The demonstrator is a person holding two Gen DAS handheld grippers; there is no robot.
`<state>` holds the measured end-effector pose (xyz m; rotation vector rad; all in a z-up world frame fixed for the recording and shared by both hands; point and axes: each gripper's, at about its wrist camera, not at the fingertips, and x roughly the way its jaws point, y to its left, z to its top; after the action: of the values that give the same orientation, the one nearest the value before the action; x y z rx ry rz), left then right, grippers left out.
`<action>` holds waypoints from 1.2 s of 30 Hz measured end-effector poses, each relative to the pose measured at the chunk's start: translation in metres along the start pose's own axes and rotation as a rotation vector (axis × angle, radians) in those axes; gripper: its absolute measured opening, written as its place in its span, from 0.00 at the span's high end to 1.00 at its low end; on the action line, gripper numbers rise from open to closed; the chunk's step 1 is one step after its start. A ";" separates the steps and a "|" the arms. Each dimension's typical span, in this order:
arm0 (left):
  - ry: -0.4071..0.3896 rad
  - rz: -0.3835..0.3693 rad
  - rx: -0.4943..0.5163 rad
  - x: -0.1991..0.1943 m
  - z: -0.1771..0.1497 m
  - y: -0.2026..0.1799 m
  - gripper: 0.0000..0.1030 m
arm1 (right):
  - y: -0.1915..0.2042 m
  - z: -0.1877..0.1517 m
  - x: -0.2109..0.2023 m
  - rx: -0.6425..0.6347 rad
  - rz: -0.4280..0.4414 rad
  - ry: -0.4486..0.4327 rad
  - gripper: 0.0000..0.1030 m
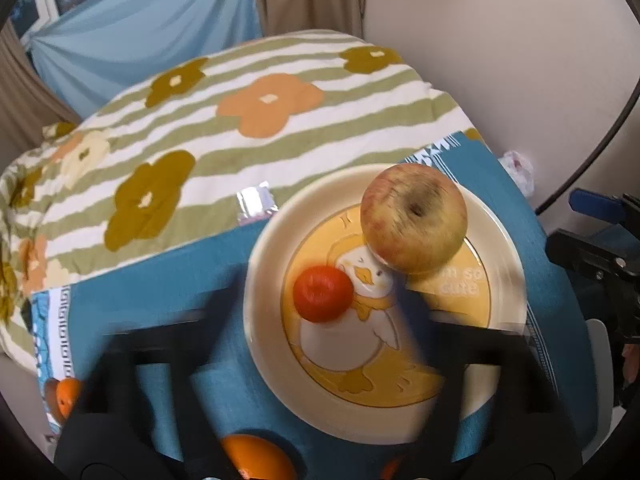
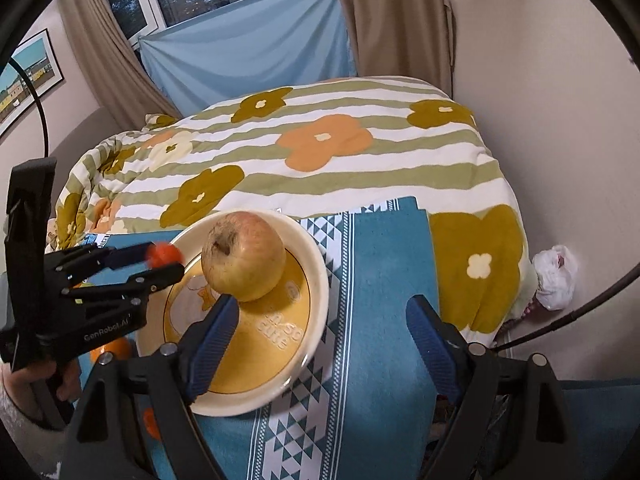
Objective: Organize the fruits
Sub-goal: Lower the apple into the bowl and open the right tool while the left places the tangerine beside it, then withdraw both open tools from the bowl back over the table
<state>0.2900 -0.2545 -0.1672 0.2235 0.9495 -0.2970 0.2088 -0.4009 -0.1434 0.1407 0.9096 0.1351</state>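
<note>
Resting fruit: a round, dull yellow-red apple (image 1: pixel 414 218) with a dark stem pit and a small glossy red-orange fruit (image 1: pixel 323 294) lie in a smooth cream plate (image 1: pixel 262 248) with a yellow duck print.
Cloth: the plate stands on a teal woven cloth (image 2: pixel 384 280) with white triangle bands, over a soft striped, flowered blanket (image 2: pixel 320 168).
Around: oranges (image 1: pixel 256 458) lie near the plate's near-left edge; a crumpled white plastic bag (image 2: pixel 556 276) sits far right by the wall.
Left gripper (image 1: pixel 320 332): jaws wide open, empty, blurred; the small fruit lies between them, untouched.
Right gripper (image 2: pixel 324 320): blue ribbed pads apart, empty; the apple sits just beyond the left pad.
</note>
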 end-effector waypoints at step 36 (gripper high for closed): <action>-0.168 0.031 -0.124 -0.200 -0.076 0.102 0.00 | 0.106 -0.033 -0.106 -0.083 -0.110 -0.076 0.19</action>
<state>0.1579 -0.1048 -0.0397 0.0975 0.7943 -0.2238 0.1123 -0.3136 -0.0620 0.0182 0.8324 0.0651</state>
